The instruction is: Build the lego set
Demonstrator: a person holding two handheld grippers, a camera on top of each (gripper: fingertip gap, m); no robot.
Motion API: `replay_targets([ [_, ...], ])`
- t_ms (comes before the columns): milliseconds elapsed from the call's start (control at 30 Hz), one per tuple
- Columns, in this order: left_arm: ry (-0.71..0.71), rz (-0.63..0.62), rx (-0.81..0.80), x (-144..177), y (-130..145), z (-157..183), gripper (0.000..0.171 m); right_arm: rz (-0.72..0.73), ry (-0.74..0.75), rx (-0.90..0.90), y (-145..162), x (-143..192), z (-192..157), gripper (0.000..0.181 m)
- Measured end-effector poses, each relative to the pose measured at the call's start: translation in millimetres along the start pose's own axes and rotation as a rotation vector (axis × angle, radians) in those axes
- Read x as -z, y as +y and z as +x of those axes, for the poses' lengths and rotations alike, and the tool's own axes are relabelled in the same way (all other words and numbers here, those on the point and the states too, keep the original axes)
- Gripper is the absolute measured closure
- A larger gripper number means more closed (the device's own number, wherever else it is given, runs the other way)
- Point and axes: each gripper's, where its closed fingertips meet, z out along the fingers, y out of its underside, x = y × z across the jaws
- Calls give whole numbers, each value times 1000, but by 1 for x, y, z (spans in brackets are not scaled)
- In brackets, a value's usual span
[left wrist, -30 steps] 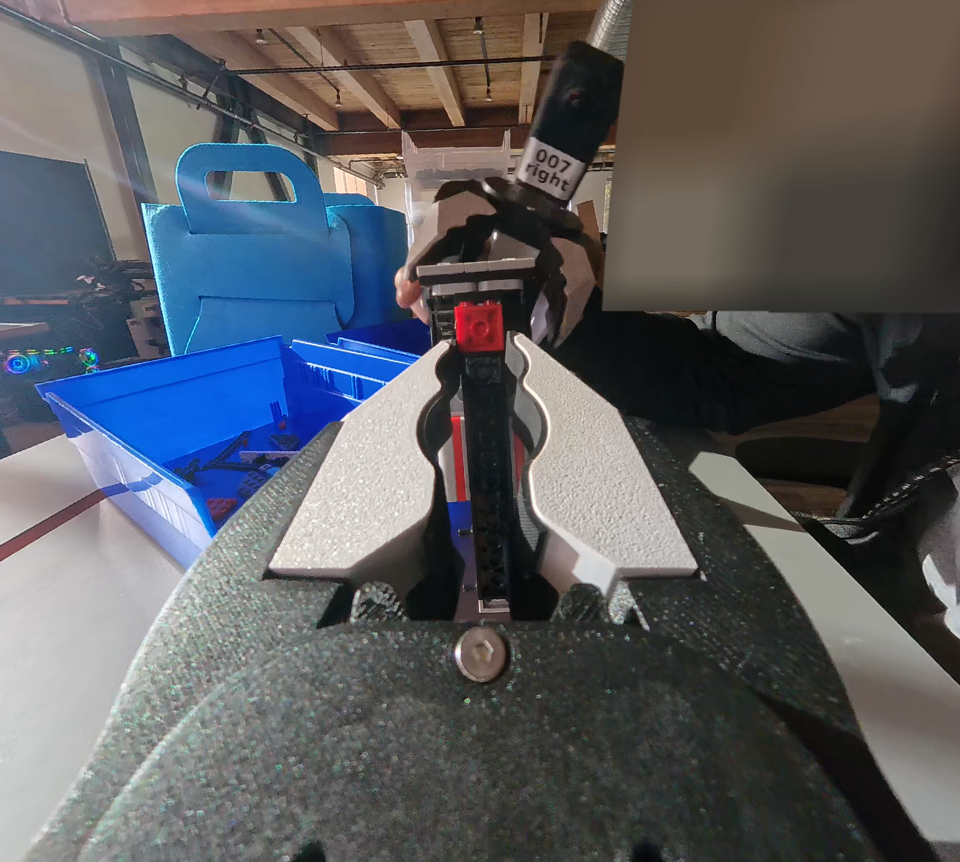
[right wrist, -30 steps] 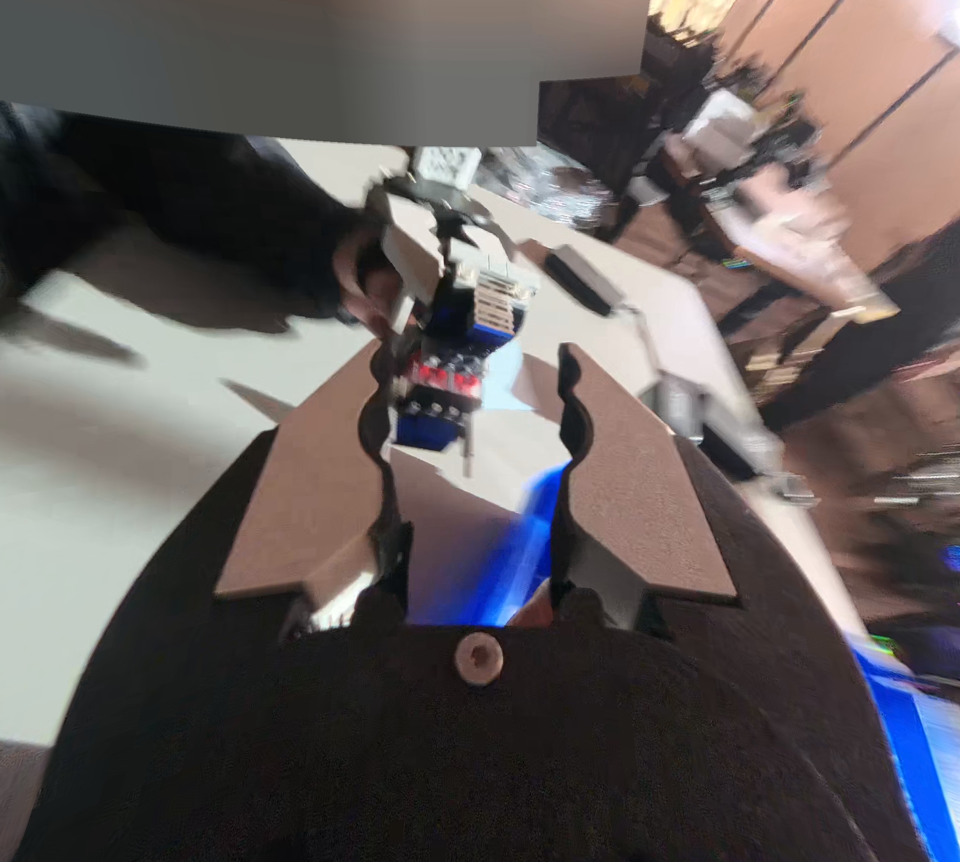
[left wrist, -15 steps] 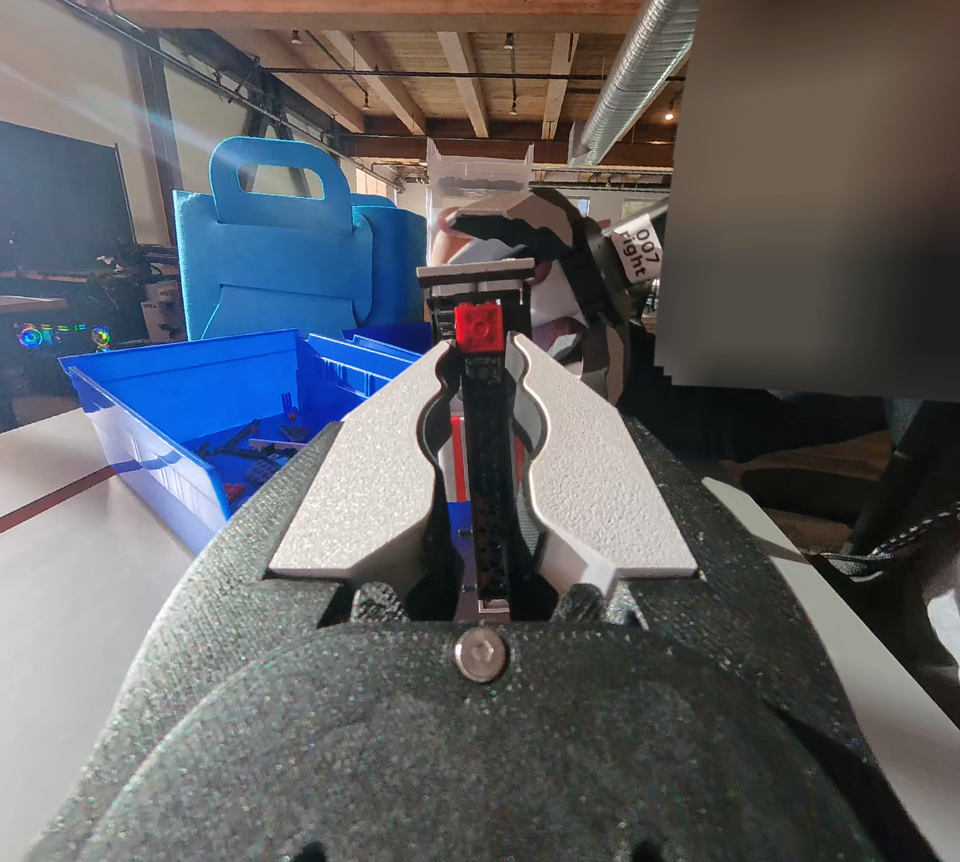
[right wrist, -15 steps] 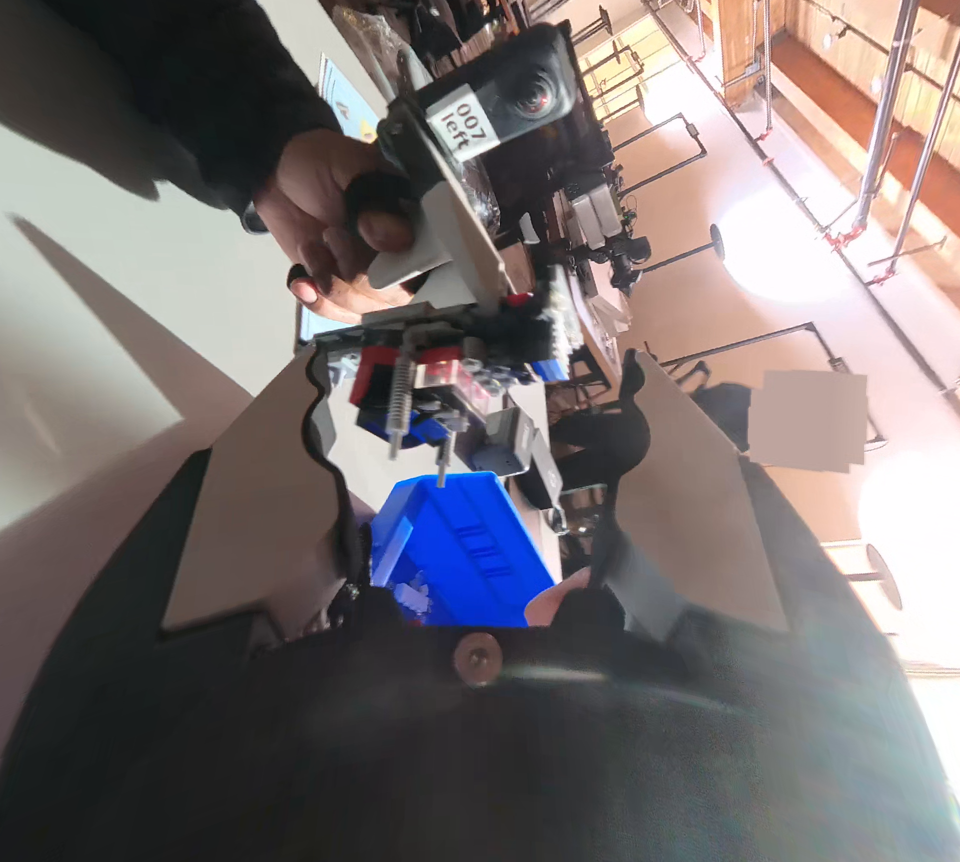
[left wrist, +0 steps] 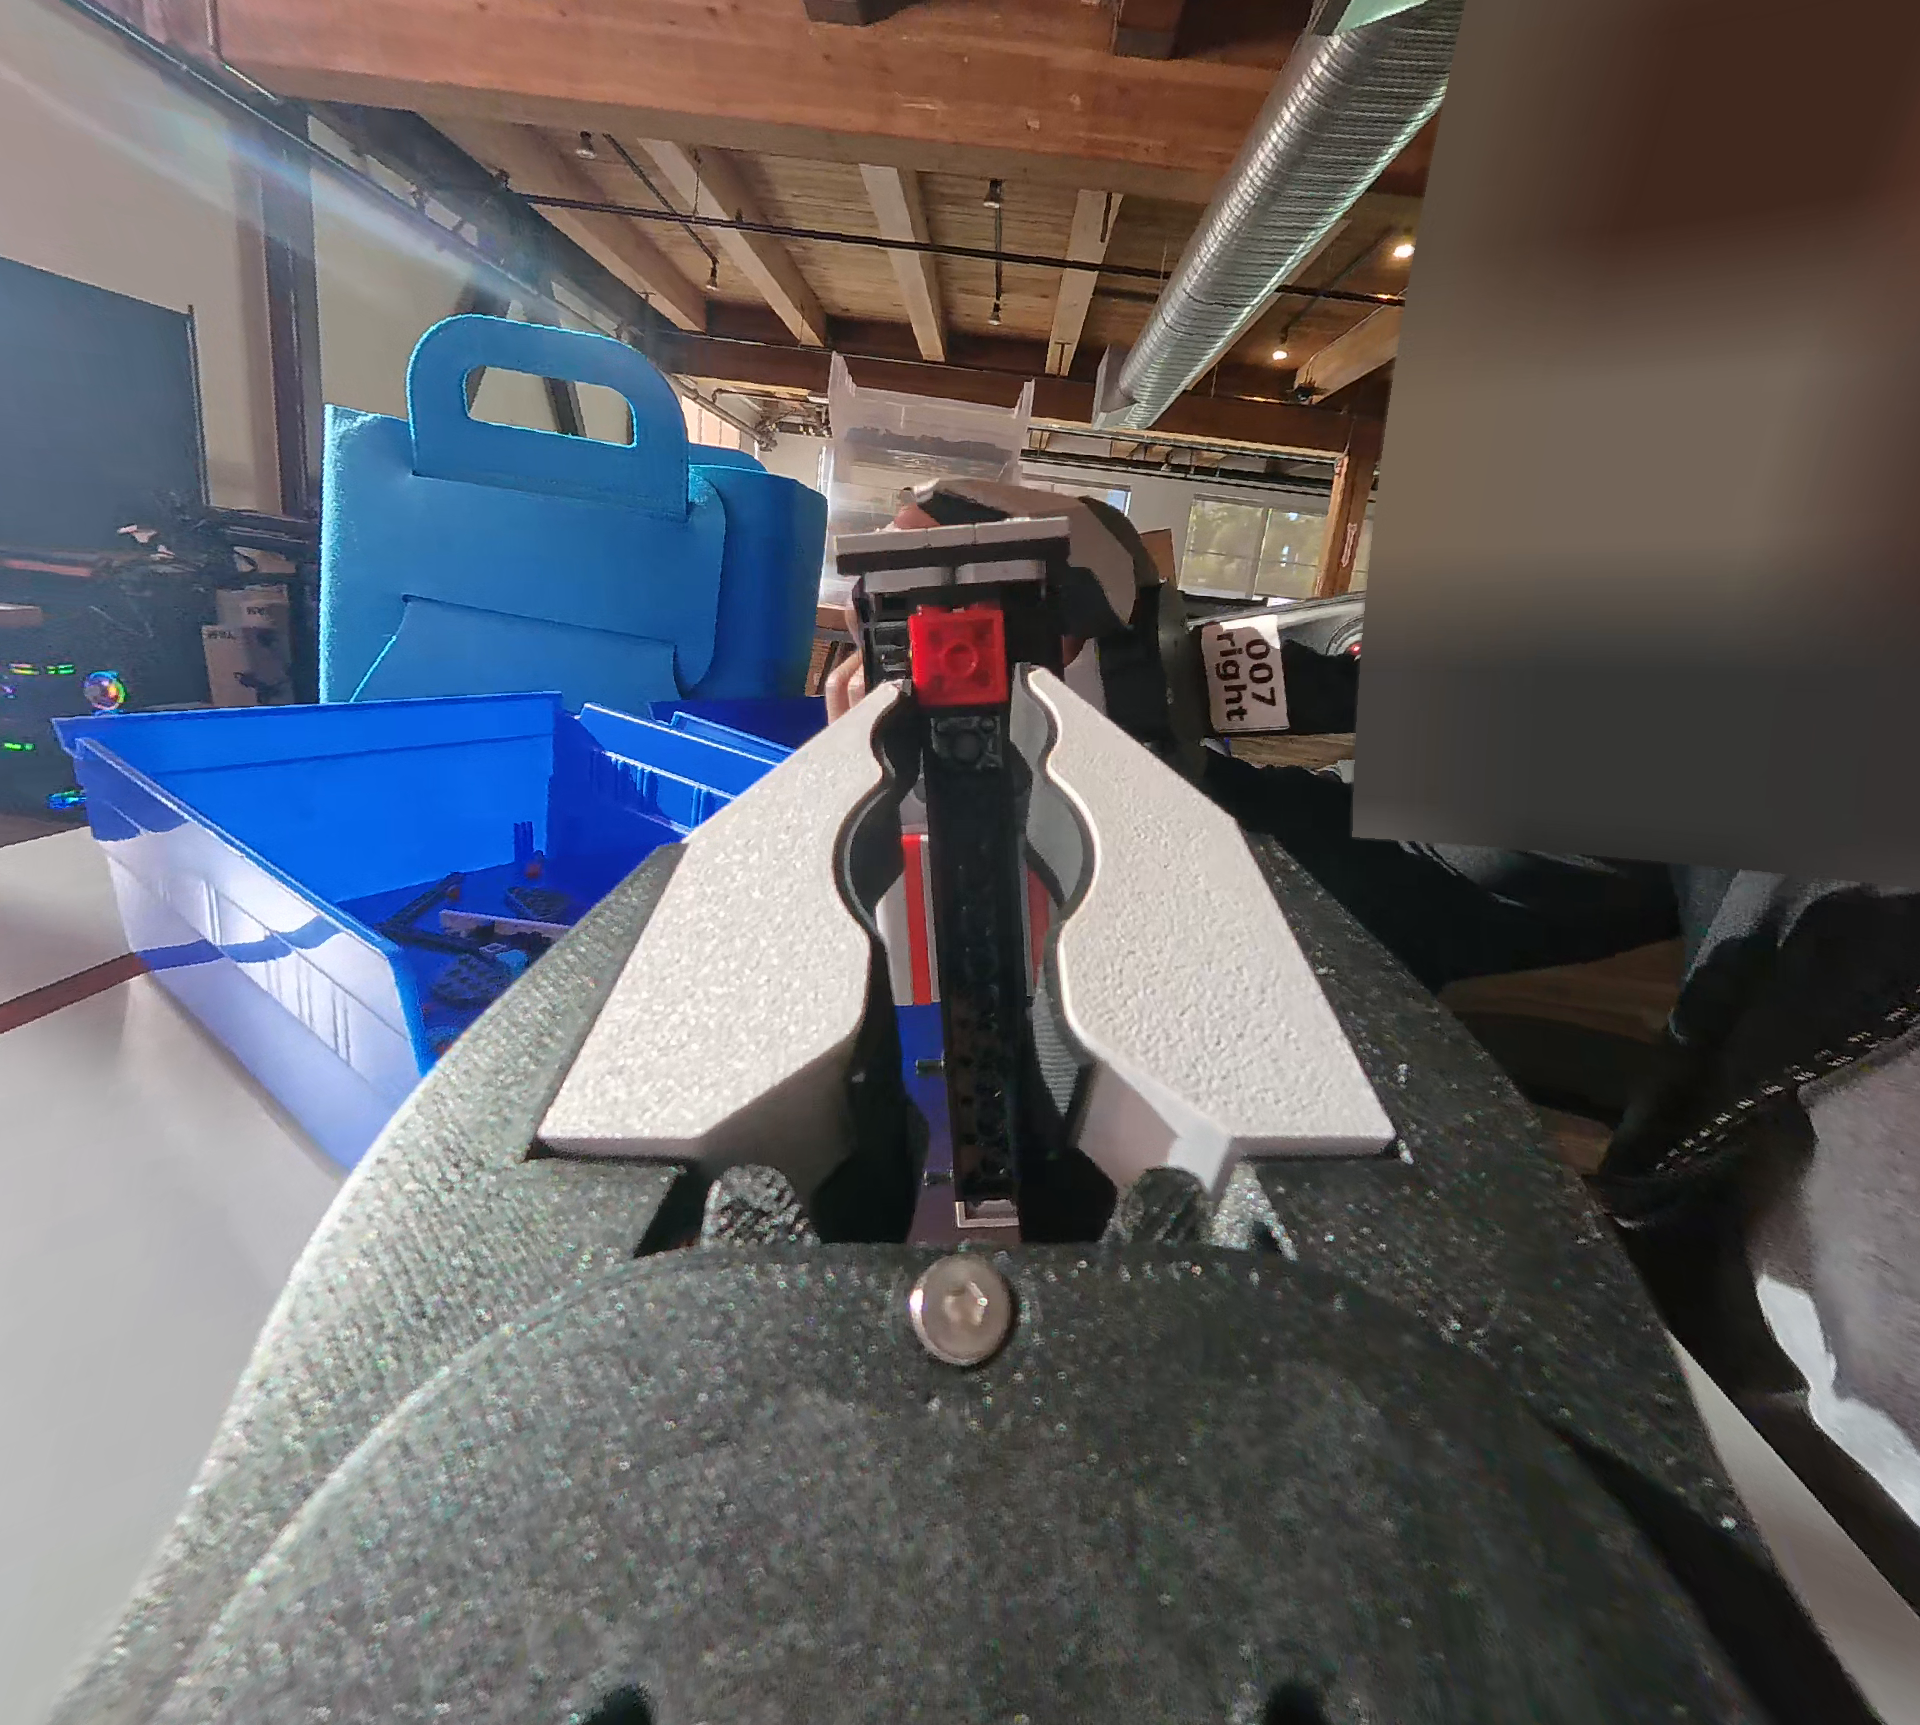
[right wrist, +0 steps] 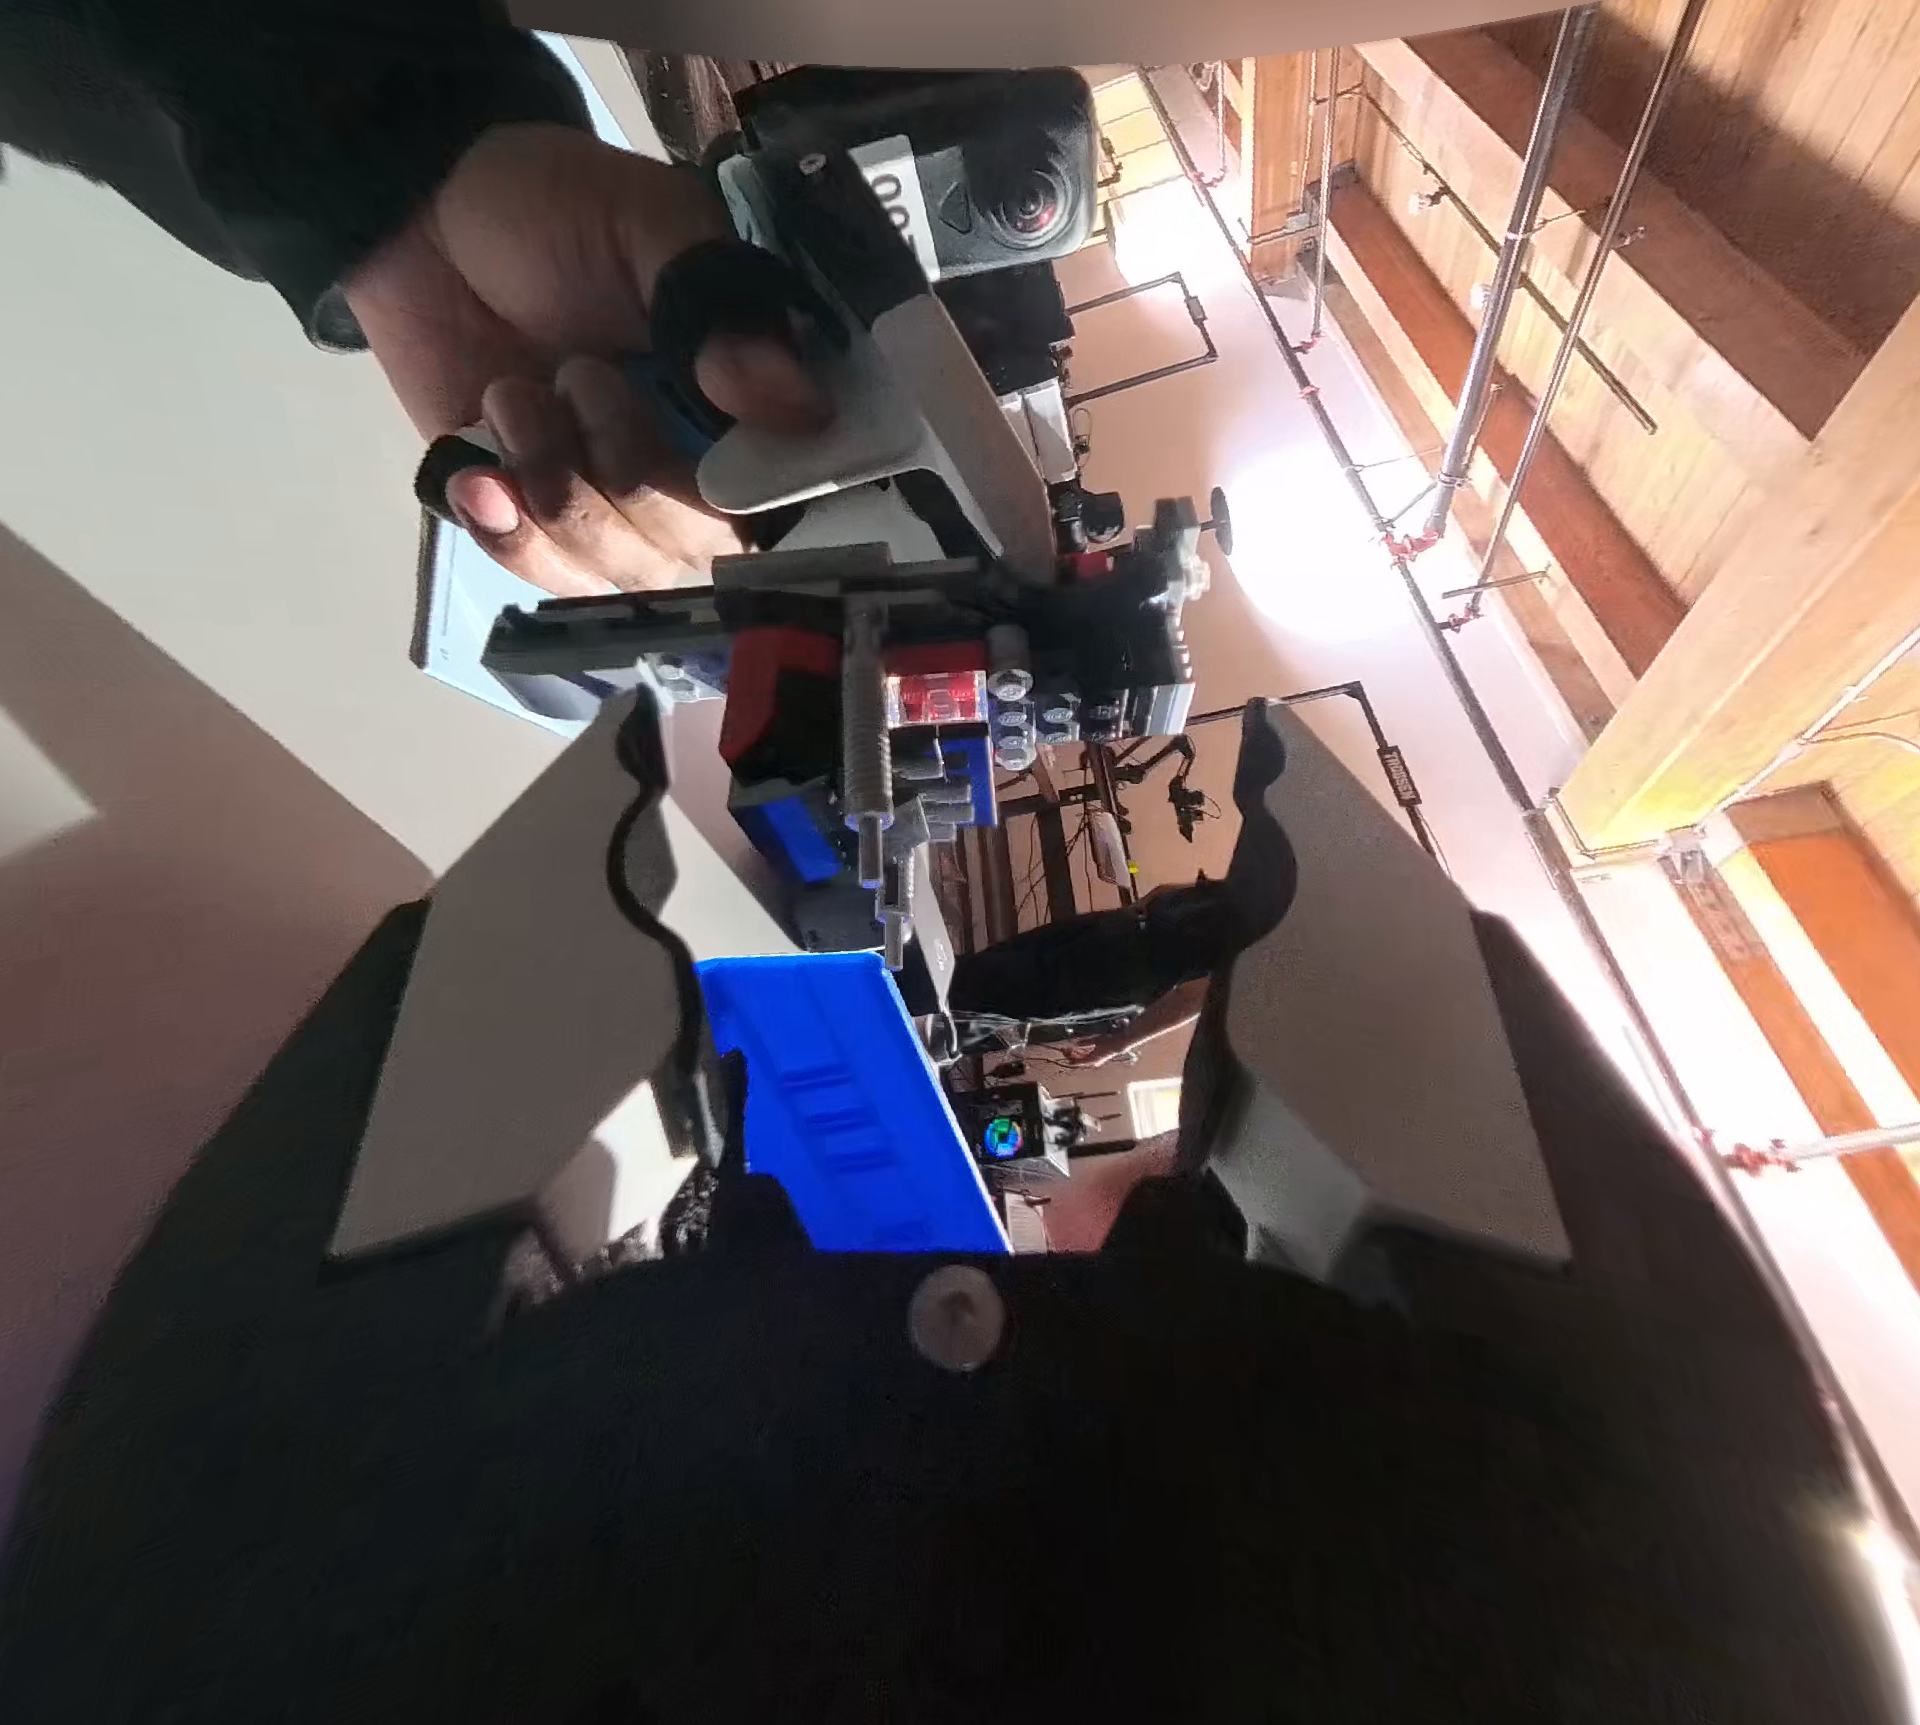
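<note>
1. My left gripper (left wrist: 958, 709) is clamped tight on the lego model (left wrist: 961, 688), its two grey fingers (left wrist: 727, 927) squeezing the long black beam that runs back between them.
2. A red square brick (left wrist: 957, 657) sits at the front of the model, right at my fingertips, with a flat grey plate (left wrist: 951, 545) across the top just above it.
3. My right gripper (right wrist: 940, 719) is wide apart, nothing between its fingers (right wrist: 540, 948).
4. From that right view the model (right wrist: 883, 688) hangs just beyond the open fingertips, not touching them: black beam, red blocks, blue base, a grey spring rod (right wrist: 864, 740) pointing toward me.
5. My left hand (right wrist: 561, 387) shows past the model, wrapped round the other gripper's handle, its camera (right wrist: 997, 189) above.
6. The blue bin (left wrist: 312, 834) sits on the white table (left wrist: 125, 1208), to the left of the model, loose dark pieces in its bottom.
7. A blue foam case (left wrist: 540, 532) stands behind the bin.
8. The right gripper (left wrist: 1122, 574) peeks out just behind the model in the left view, partly hidden.
</note>
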Motion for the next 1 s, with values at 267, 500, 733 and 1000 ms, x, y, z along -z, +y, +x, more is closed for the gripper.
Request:
replay_targets([
  [267, 56, 25, 56, -1, 0, 7, 155, 20, 21, -16, -3, -1, 1, 81],
  [500, 103, 49, 96, -1, -1, 12, 155, 38, 9, -25, -8, 1, 1, 84],
  [733, 143, 38, 111, -2, 0, 18, 155, 56, -8, -27, -15, 3, 0, 83],
  [1000, 147, 27, 127, -3, 2, 19, 155, 51, -38, -7, -16, 4, -4, 86],
])
